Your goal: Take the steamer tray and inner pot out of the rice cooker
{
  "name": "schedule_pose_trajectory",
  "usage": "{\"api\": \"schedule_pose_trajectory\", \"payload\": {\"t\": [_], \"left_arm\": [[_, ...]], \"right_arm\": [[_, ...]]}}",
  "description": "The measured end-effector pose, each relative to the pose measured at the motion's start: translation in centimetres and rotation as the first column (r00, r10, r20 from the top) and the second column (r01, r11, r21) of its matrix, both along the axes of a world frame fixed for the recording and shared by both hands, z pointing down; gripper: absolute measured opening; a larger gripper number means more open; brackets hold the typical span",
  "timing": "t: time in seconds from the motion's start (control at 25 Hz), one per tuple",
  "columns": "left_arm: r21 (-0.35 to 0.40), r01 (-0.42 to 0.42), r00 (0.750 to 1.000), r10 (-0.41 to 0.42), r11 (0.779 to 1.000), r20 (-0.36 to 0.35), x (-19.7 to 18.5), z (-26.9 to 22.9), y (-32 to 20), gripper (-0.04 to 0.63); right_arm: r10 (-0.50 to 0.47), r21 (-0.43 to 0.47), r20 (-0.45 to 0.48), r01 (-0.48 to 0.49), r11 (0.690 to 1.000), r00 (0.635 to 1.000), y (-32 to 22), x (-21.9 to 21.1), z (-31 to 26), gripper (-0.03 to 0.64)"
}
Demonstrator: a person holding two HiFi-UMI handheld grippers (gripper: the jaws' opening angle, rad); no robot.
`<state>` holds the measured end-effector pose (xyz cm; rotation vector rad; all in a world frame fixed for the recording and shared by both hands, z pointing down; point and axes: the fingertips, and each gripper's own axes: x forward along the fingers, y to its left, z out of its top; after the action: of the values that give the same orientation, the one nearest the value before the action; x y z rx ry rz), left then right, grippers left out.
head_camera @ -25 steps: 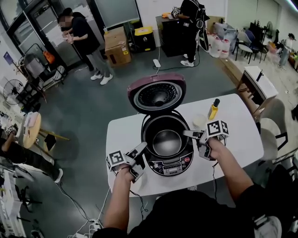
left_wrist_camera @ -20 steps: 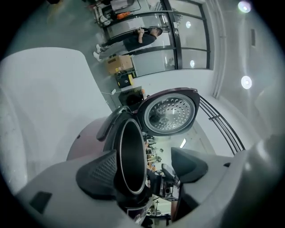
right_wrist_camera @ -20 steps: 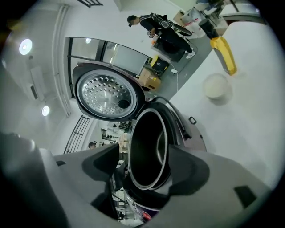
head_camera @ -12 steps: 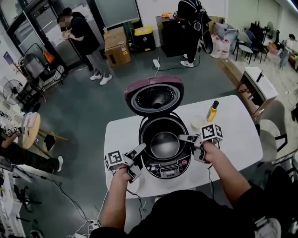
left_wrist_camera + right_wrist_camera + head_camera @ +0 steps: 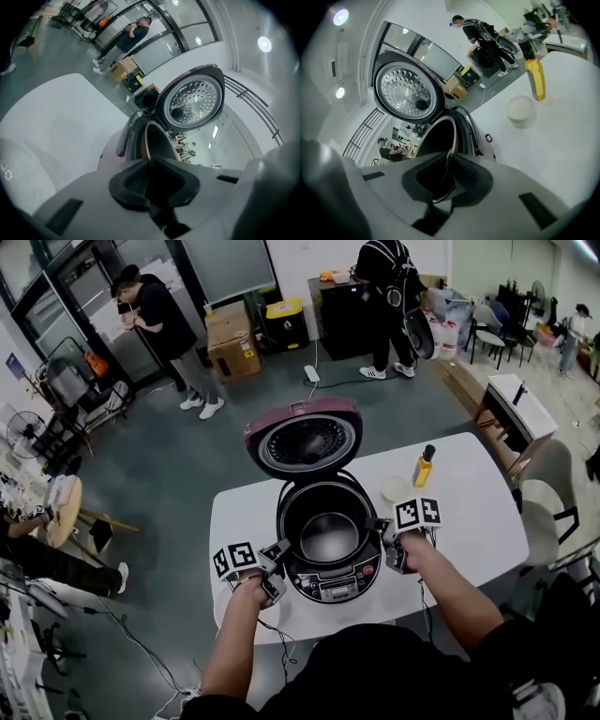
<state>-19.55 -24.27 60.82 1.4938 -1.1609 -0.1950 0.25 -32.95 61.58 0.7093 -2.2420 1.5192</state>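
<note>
The rice cooker [image 5: 330,570] stands open on the white table [image 5: 469,521], its dark red lid [image 5: 303,439] tipped back. Inside it sits the dark inner pot [image 5: 328,532] with a shiny bottom; whether a steamer tray lies in it I cannot tell. My left gripper [image 5: 278,554] is at the pot's left rim and my right gripper [image 5: 380,529] at its right rim. Both pairs of jaws have just been closing. In the left gripper view the gripper [image 5: 150,161] pinches the thin metal rim [image 5: 149,138]. In the right gripper view the gripper [image 5: 451,157] pinches the rim [image 5: 453,126] too.
A yellow bottle [image 5: 426,465] with a black cap and a small white cup [image 5: 397,488] stand on the table to the right of the cooker. People stand on the grey floor beyond the table, by boxes and cabinets. Chairs are at the right.
Both grippers have come down and inward onto the pot's rim from either side, and their jaws have gone from open to shut on it.
</note>
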Motion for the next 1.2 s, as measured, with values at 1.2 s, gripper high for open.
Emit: {"api": "schedule_pose_trajectory", "payload": {"t": [1.2], "left_arm": [[0.530,-0.127,0.941,-0.067,0.838,0.332,6.1,-22.1,4.7,0.028]], "right_arm": [[0.098,0.580,0.133,-0.157,0.800,0.986,5.9,7.2,-22.3,0.035]]}}
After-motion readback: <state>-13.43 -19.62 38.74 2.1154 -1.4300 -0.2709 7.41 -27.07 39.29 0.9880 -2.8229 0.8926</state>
